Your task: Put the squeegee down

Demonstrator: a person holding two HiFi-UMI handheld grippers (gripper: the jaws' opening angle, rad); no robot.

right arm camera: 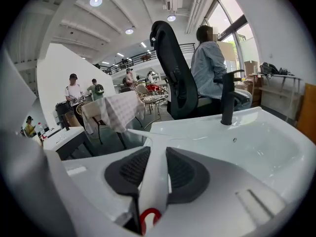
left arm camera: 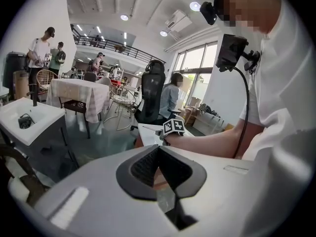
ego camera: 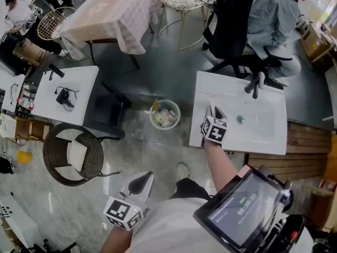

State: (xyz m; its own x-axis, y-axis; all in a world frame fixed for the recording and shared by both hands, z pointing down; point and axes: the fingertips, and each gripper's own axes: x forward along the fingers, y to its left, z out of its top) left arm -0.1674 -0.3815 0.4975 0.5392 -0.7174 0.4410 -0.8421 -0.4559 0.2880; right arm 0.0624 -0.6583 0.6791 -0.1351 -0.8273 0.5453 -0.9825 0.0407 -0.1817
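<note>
- Clamping the squeegee by its white handle, the right gripper had both dark pads pressed on it, with the blade end jutting forward past the jaws.
- The left gripper hung low by the person's body, jaws drawn together on nothing. It was probably parked clear because the put-down needed one hand only.
- The squeegee was in the air over the left part of the white sink, touching nothing else. It looked ready to be laid on the rim or in the basin.
- Only the drain showed in the basin, and the black tap rose at the far edge, well off the likely path.
- Beyond stood a rubbish bin, a black office chair with a seated person, and a cloth-covered table.
</note>
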